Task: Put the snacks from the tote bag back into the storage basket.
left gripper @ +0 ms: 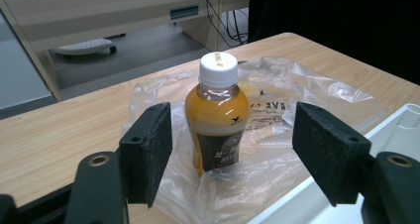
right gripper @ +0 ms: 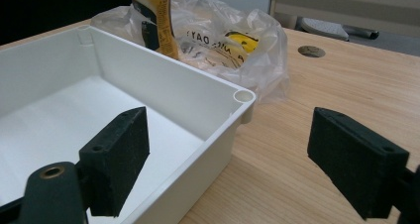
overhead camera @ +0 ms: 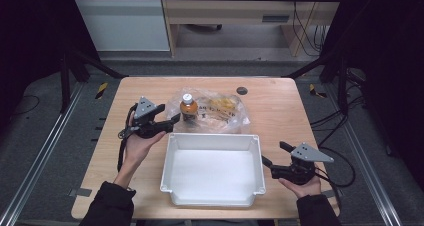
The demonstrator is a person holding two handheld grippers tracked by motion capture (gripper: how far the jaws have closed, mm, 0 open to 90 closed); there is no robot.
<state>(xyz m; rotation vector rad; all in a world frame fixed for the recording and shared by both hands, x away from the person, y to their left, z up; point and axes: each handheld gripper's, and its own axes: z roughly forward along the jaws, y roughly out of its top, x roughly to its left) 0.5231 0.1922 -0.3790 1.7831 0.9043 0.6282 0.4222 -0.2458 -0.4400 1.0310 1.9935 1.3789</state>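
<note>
Your left gripper (left gripper: 233,149) stands wide open, fingers (left gripper: 148,149) either side of the bottle (left gripper: 218,120), touching nothing. It looks rigid, smooth, probably hefty; grip the labelled middle.

Left gripper (left gripper: 232,154), right gripper (right gripper: 247,162) — jaws apart
</note>
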